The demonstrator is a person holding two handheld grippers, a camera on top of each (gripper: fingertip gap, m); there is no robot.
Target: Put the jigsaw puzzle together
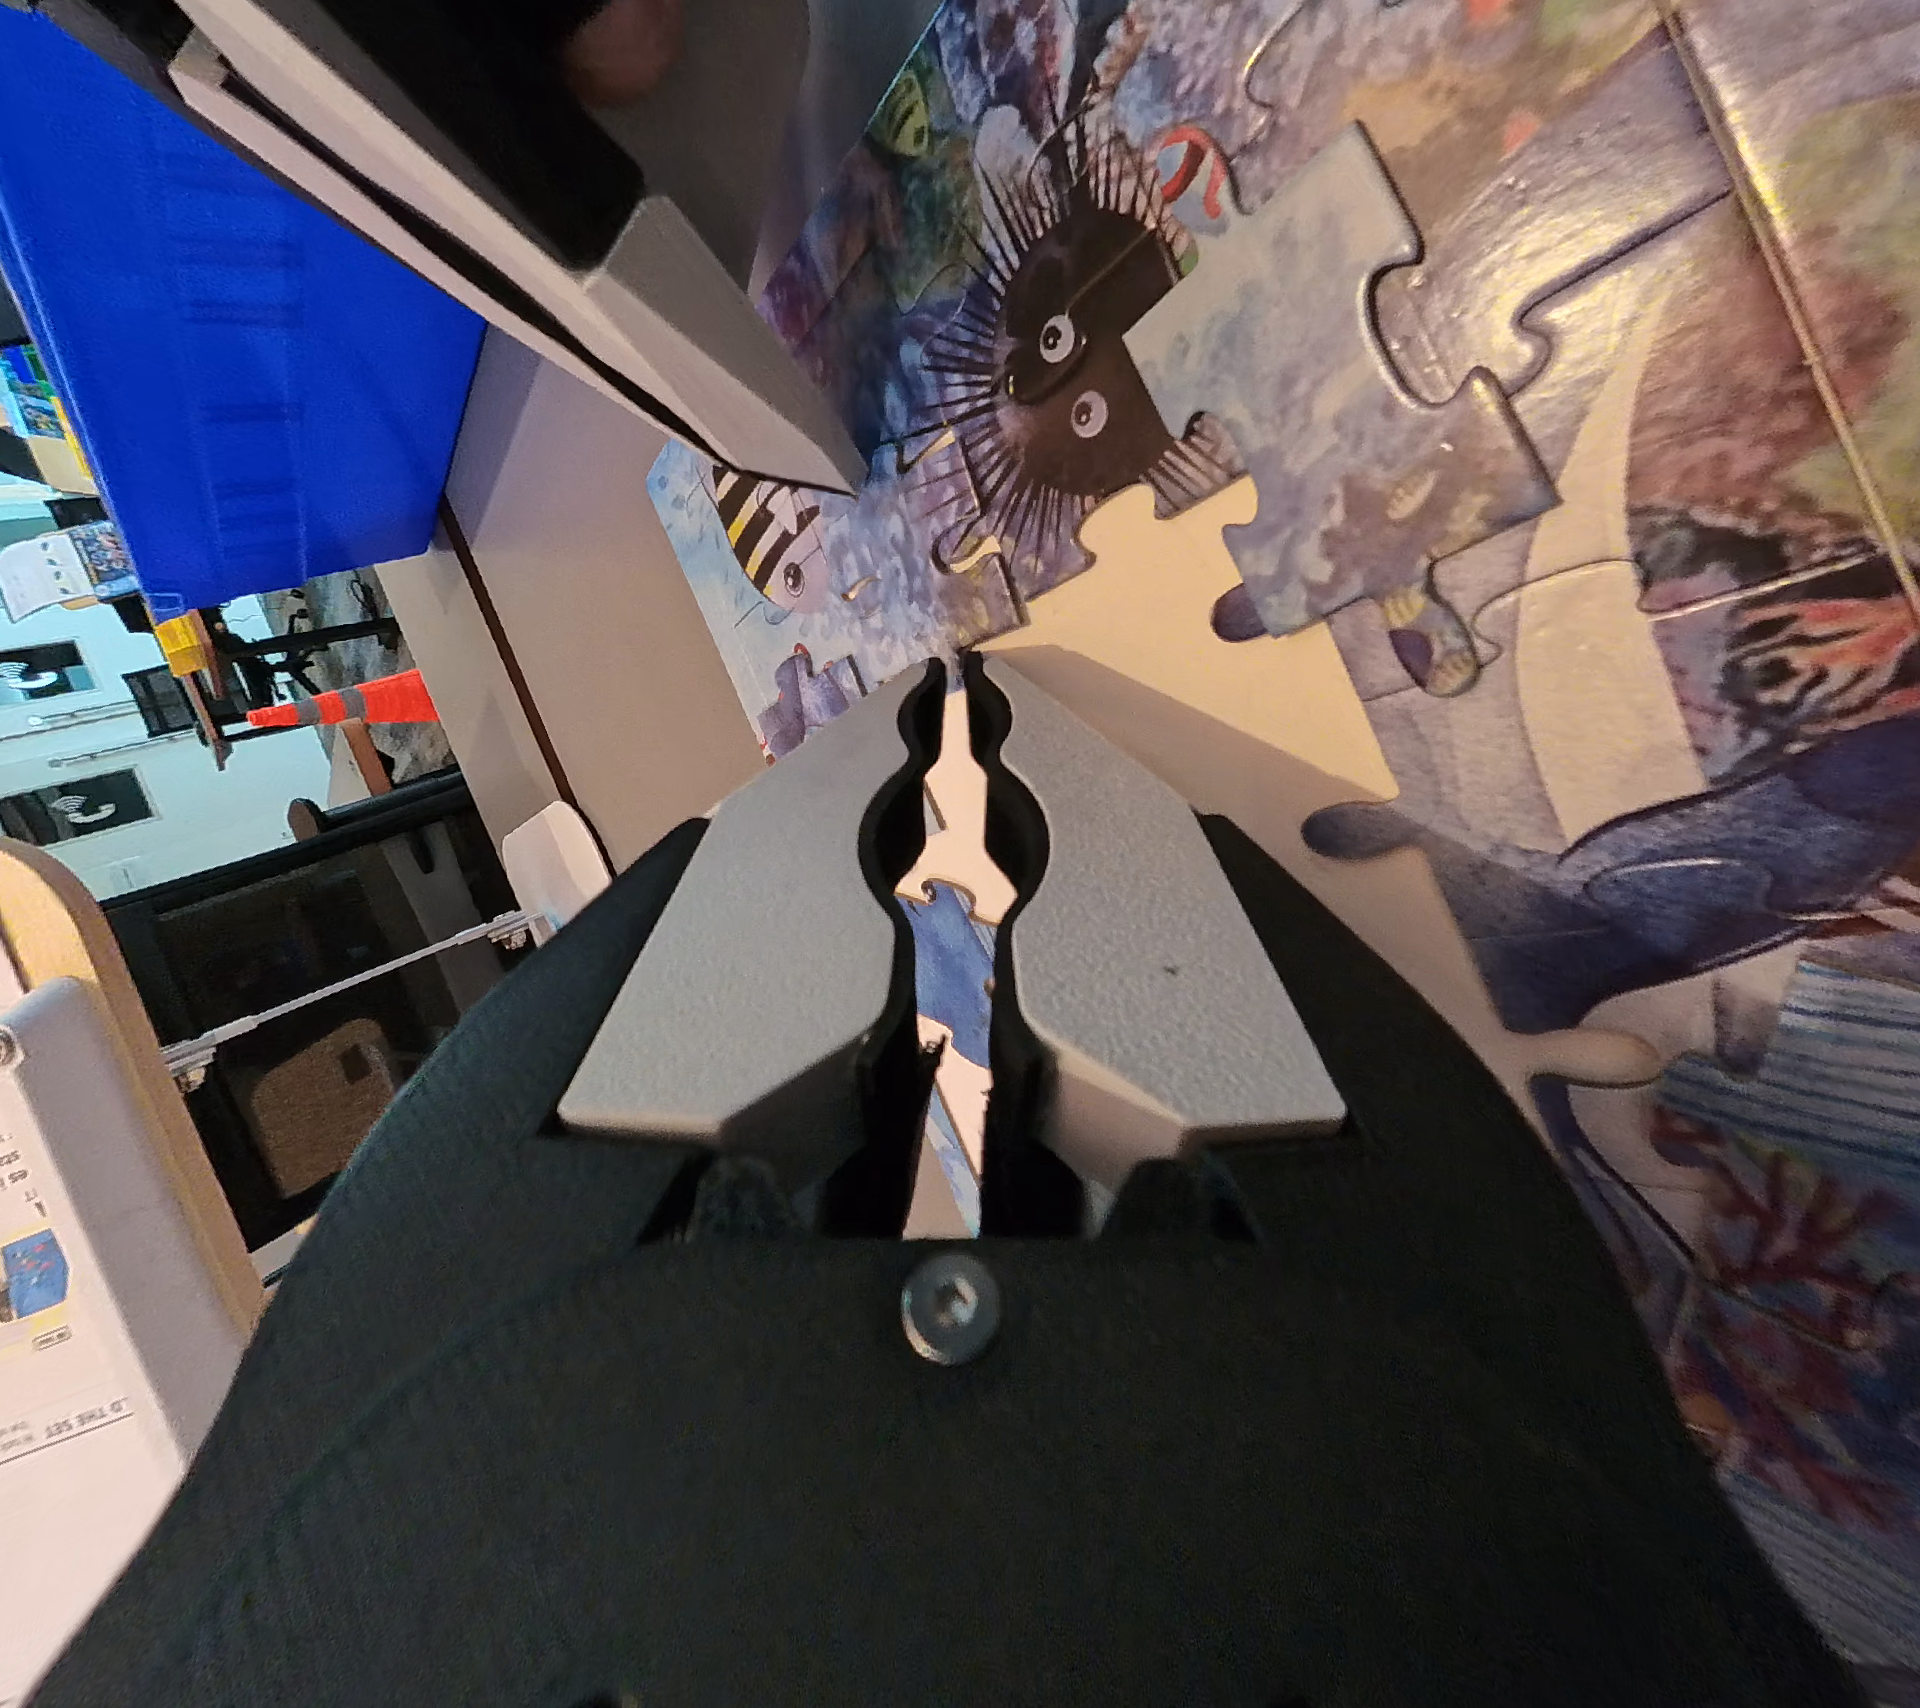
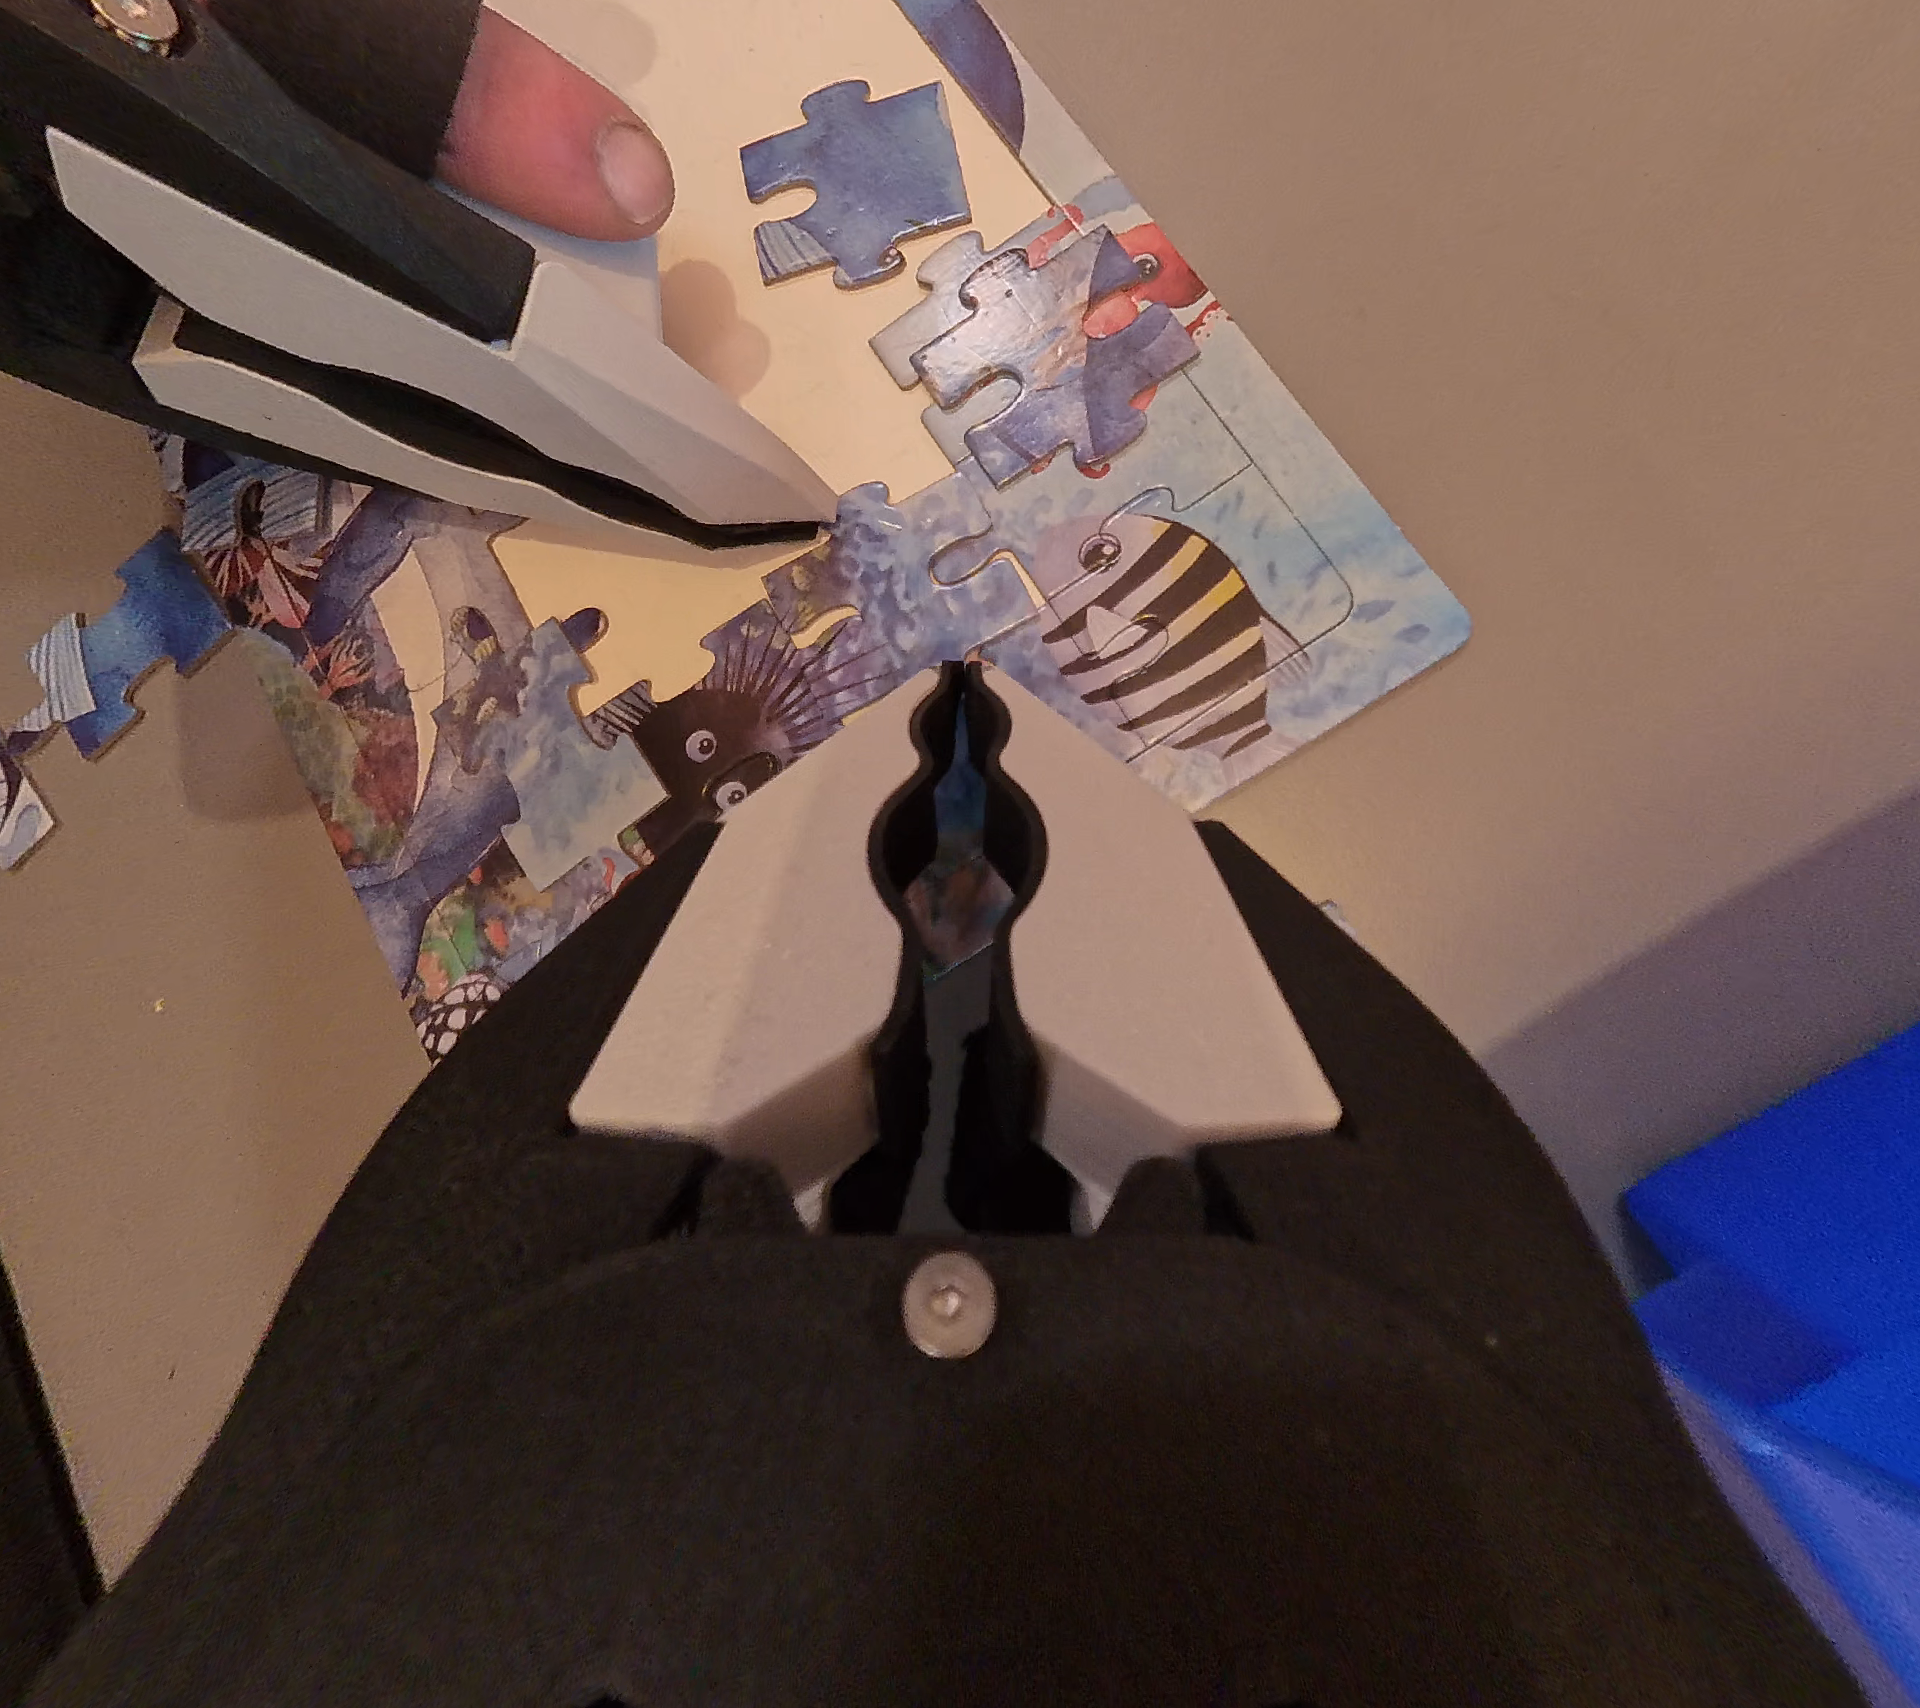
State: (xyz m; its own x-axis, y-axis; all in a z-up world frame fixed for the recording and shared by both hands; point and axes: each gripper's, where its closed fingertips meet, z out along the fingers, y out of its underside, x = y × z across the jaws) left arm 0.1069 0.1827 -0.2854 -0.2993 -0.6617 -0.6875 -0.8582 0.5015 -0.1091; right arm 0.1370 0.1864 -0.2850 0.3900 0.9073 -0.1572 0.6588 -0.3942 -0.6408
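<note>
Left wrist view: left gripper (image 1: 956,666) low over the jigsaw puzzle (image 1: 1299,411), jaws together, nothing between the tips. Tips sit at the edge of the bare cream backing (image 1: 1195,671), just beside the sea-urchin piece (image 1: 1060,370). Right gripper (image 1: 821,469) comes in from upper left, its tip on the same row near the striped fish (image 1: 769,536). Blue bin (image 1: 239,328) off to the left.

Right wrist view: right gripper (image 2: 961,671) also closed and empty, tips down on the pale blue piece (image 2: 904,578) between urchin and striped fish (image 2: 1164,630). Left gripper (image 2: 821,515), held by a hand (image 2: 561,131), touches that piece's far edge. My read: both closed tips are used as pushers, pressing the piece flat into its tabs rather than gripping. Puzzle lies on the beige table (image 2: 1558,100), partly done: loose blue piece (image 2: 862,183) rests on the backing, another (image 2: 1049,349) sits crooked on top of its neighbours, more loose pieces (image 2: 104,671) off the board at left.
</note>
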